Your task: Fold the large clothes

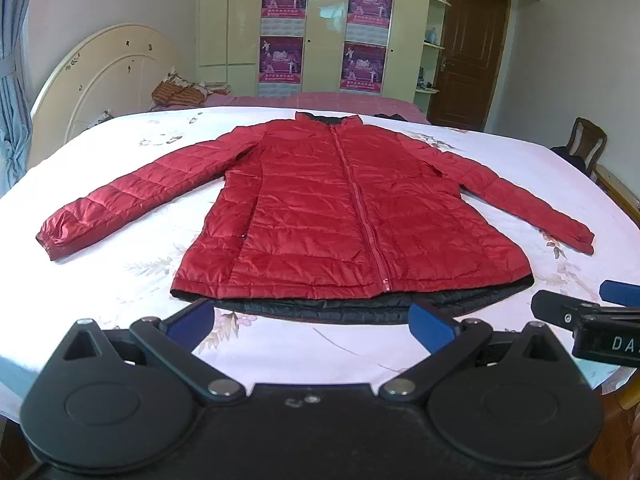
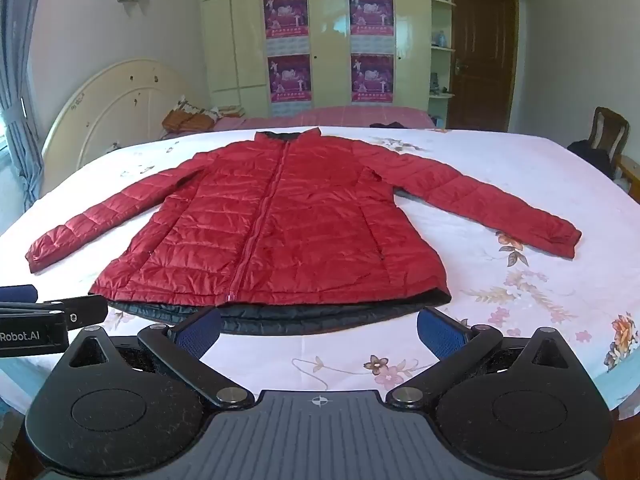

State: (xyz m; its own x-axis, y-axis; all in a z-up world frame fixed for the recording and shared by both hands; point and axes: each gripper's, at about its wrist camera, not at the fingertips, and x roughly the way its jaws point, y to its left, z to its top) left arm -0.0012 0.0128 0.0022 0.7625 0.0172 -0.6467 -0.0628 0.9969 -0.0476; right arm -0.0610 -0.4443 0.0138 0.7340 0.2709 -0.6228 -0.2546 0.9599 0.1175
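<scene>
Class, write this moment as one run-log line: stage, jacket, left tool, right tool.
stage: before first fold | jacket: flat on sheet, zipped, sleeves spread | left tool: open, empty, near hem | right tool: open, empty, near hem

A red quilted puffer jacket (image 2: 280, 224) lies flat and zipped on a bench covered by a white floral cloth (image 2: 520, 280), collar toward twelve o'clock, hem toward six, both sleeves spread out toward nine and three. Its black lining (image 2: 280, 320) shows below the hem. The right gripper (image 2: 318, 330) hangs at six o'clock with its blue-padded jaws spread wide, nothing between them, the pads just short of the hem. At nine o'clock the left gripper (image 2: 52, 312) juts in from the edge. Beyond, at twelve o'clock, stand a pink bed (image 2: 340, 114) and a wardrobe with four posters (image 2: 328, 44).
</scene>
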